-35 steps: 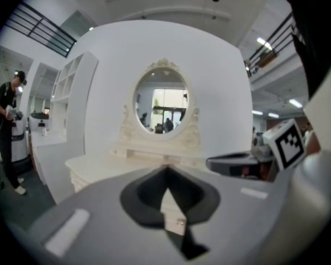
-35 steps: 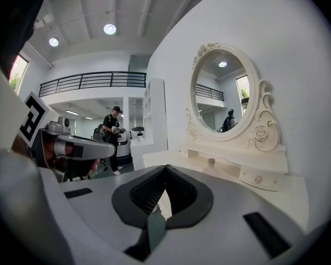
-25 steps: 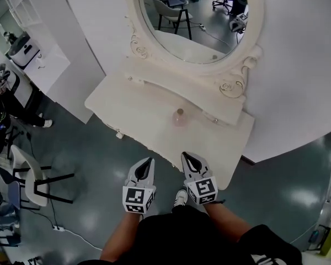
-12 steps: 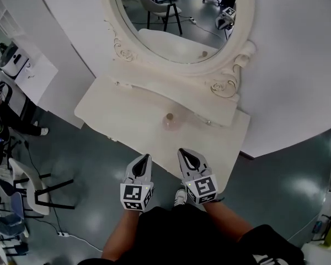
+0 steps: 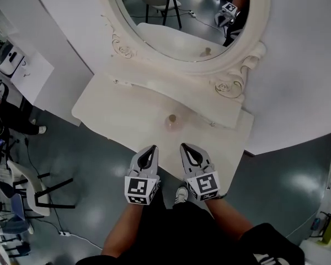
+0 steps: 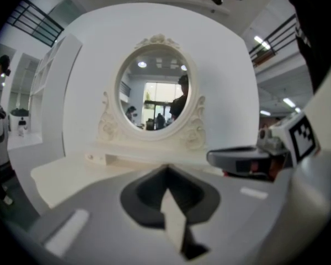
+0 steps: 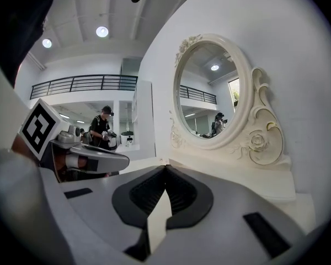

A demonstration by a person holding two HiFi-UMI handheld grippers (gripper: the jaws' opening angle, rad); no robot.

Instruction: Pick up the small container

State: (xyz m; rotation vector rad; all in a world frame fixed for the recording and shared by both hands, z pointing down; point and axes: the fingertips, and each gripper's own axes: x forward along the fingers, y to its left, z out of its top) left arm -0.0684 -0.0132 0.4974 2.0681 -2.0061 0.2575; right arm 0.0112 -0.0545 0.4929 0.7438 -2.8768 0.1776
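Note:
The small container (image 5: 171, 121), a pale pink jar with a round lid, stands on the cream dressing table (image 5: 110, 109), just in front of the low shelf under the oval mirror (image 5: 176, 21). My left gripper (image 5: 153, 148) and right gripper (image 5: 184, 146) hover side by side over the table's front edge, a short way short of the jar, touching nothing. Both are shut and empty. In the left gripper view the left gripper (image 6: 166, 168) points at the mirror; in the right gripper view the right gripper (image 7: 165, 168) points at the table. The jar is hidden in both.
A raised shelf (image 5: 154, 90) with small knobs runs along the table's back. Chairs (image 5: 33, 189) stand on the grey floor at left, near a white counter (image 5: 22, 70). A person (image 5: 0, 115) is at the far left. A white wall (image 5: 303, 65) stands behind.
Both grippers have come forward a little toward the table's front edge, staying shut and side by side. The jar has not moved on the table.

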